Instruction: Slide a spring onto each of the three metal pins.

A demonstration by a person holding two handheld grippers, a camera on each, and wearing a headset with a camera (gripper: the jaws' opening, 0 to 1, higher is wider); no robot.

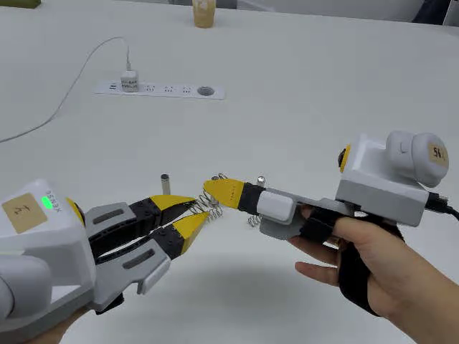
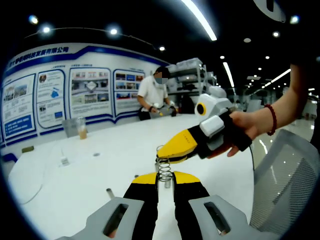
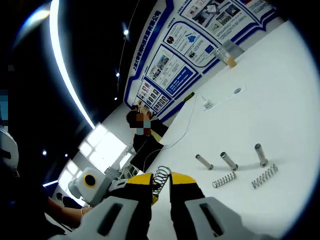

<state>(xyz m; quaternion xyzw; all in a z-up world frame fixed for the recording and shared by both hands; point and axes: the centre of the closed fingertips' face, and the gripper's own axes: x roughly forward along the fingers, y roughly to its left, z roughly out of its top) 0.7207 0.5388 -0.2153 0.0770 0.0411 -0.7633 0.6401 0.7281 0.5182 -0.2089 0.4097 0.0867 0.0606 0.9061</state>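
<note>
Nearest, the left gripper [image 1: 195, 211] reaches in from the near left and the right gripper [image 1: 214, 190] from the near right, their yellow tips almost meeting above the table [image 1: 308, 107]. The held spring [image 2: 164, 169] bridges them. The left gripper's jaws are drawn nearly together and appear to pinch its near end. The right gripper's jaws are pressed in on its other end, with the coils poking out past the tips in the right gripper view. Its long axis runs slantwise from one pair of jaws to the other, more lying than upright, and it is well off the table.

Just beyond, under the right gripper, a loose spring [image 1: 253, 221] lies flat on the table. The right gripper view shows a second loose spring [image 3: 264, 176] beside it.

A little farther stands the row of pins [image 3: 229, 161], all three upright and bare. The left pin [image 1: 165, 184] sits just past the left gripper's tips, to the far left. Another pin [image 1: 261, 180] peeks over the right gripper's jaws.

The coming move probably turns on axis and reach. The held spring lies across the pins' direction, so it has to swing upright, open end down, over a pin. With both grippers on it, one likely has to let go first. The left pin looks the easier target, having clear space around it.

Far back lie a power strip [image 1: 159, 89] and a cup [image 1: 204, 13].
</note>
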